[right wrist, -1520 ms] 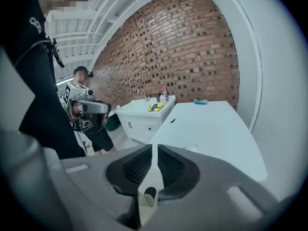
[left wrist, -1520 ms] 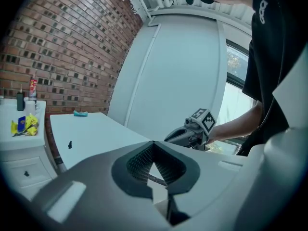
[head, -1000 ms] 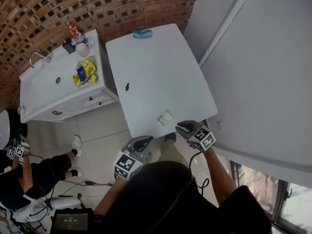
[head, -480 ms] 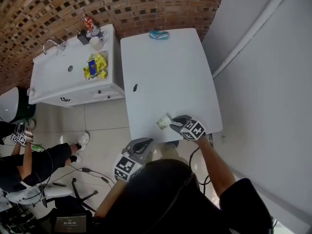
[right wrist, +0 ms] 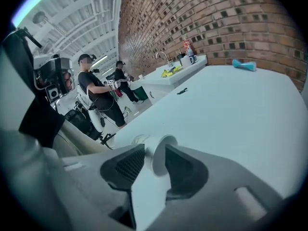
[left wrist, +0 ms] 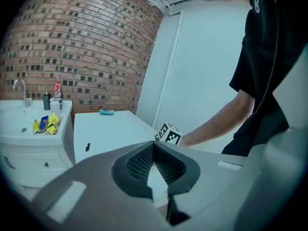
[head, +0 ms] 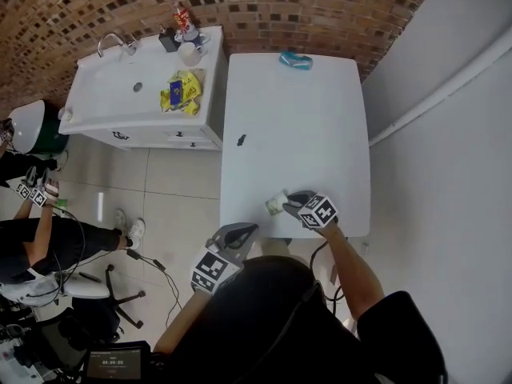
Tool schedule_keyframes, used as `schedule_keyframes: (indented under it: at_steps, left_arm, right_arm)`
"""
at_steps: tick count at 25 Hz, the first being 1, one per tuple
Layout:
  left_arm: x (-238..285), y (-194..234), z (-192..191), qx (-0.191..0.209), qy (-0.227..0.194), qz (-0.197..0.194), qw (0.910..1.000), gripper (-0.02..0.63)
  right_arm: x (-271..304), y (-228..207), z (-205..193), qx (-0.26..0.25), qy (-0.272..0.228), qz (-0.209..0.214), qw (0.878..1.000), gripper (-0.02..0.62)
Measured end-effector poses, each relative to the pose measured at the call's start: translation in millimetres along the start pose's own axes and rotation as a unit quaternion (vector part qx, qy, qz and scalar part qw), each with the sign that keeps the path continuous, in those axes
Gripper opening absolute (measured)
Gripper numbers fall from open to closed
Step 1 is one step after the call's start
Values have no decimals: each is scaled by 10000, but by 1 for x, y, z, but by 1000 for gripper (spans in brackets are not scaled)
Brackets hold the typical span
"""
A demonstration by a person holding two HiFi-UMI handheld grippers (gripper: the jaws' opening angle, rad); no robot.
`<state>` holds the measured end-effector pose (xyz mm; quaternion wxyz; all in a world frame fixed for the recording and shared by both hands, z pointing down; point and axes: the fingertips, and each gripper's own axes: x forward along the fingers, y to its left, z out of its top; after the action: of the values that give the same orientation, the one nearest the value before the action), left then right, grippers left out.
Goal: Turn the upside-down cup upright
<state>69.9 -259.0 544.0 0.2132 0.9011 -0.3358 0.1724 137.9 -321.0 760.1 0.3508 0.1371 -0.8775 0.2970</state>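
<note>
A small white paper cup (head: 275,204) sits near the front edge of the white table (head: 304,134). In the right gripper view the cup (right wrist: 145,141) seems to lie on its side, narrow end to the left. My right gripper (head: 291,202) reaches over the table edge, and the cup is between its fingertips (right wrist: 154,149). Its jaws have just been opening, and the pads do not visibly press on the cup. My left gripper (head: 245,230) hangs off the table's front left corner. In its own view the left gripper (left wrist: 153,146) is shut on nothing.
A teal object (head: 296,60) lies at the table's far end, and a small black thing (head: 241,141) near its left edge. A white sink cabinet (head: 120,126) with a yellow bag (head: 182,93) stands to the left. A seated person (head: 48,242) is further left. A wall borders the right.
My right gripper has come down and forward over the table edge, so its tips now flank the cup. The left gripper has stayed near the front corner.
</note>
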Motion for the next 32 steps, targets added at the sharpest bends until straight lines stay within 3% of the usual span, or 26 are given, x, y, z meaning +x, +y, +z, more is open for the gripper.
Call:
schedule_keyframes:
  at_steps: [2, 4, 9, 13, 17, 20, 24, 27, 29, 32]
  left_arm:
    - [-2, 5, -2, -41, -16, 89, 10000, 11]
    - [-4, 10, -3, -69, -32, 146, 9999, 11]
    - [-7, 13, -3, -52, -73, 94, 9999, 11]
    - [-10, 14, -5, 3, -91, -37, 10000, 11]
    - [-16, 13, -6, 35, -110, -181, 9998, 11]
    - [-19, 11, -7, 26, -135, -253, 9996, 11]
    - [-22, 6, -14, -95, -168, -348, 9992, 11]
    - [-28, 9, -20, -92, -210, -309, 9993, 11]
    - [-32, 11, -20, -133, -271, -279, 9992, 11]
    - [-41, 14, -22, -237, -292, -255, 9990, 11]
  right_arm:
    - [5, 4, 0, 9, 43, 183, 9998, 101]
    - [7, 10, 1, -2, 74, 394, 9992, 39]
    - [5, 23, 5, -42, 37, 523, 9986, 11]
    - [-3, 26, 11, -267, 111, 226, 9993, -2]
    - [-18, 29, 11, -854, 731, -436, 9927, -2]
    - [-24, 28, 3, -1630, 1379, -979, 9720, -2]
    - [-19, 18, -20, -2727, 2334, -1614, 9193, -2]
    - [-11, 16, -33, -3194, 2817, -1776, 8872, 0]
    - [-7, 15, -36, -3274, 2982, -1815, 8780, 0]
    - [-5, 14, -36, -3235, 3058, -1860, 8759, 2]
